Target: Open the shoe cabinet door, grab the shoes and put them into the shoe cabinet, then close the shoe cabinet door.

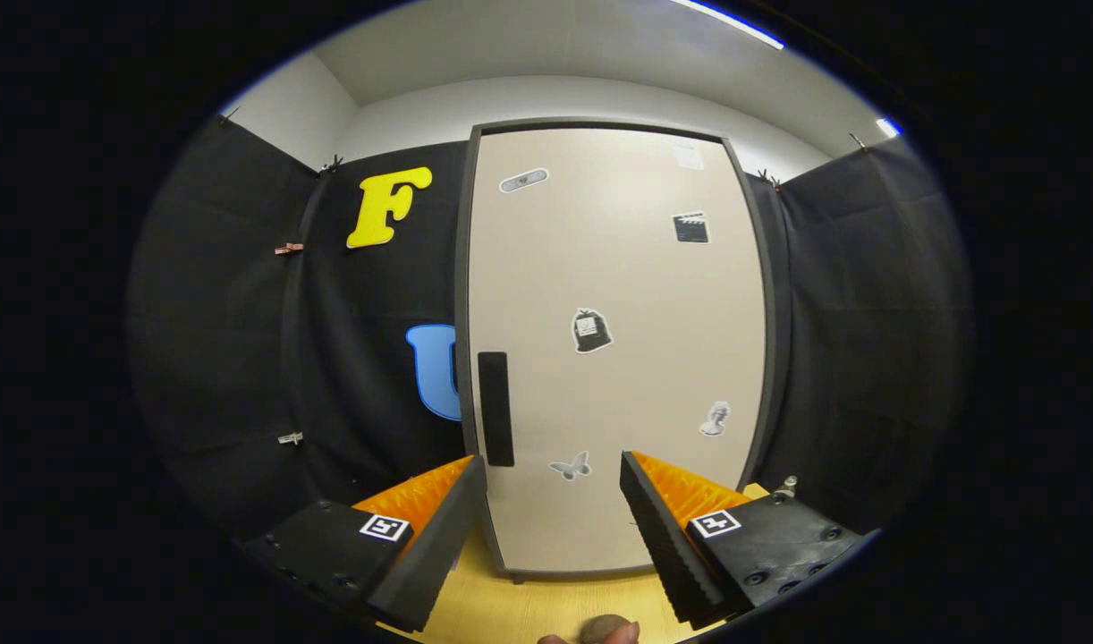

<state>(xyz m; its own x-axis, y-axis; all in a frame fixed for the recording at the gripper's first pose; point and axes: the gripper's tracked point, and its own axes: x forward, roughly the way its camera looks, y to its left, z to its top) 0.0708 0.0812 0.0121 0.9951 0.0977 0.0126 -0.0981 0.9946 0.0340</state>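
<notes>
Black cloth hangs at the far left, behind the shoe cabinet (614, 349). Its beige door (627, 295) is closed, a black handle (495, 409) near its left edge and small stickers (591, 330) scattered rightward. The tool (554, 470) is spread wide and empty, its fingers (439, 528) just short of the door, above the wooden surface (529, 608).

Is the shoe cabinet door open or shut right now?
Shut. The door sits flush inside its dark frame, with no gap and no interior visible. The gripper is open and empty, short of the black handle.
</notes>
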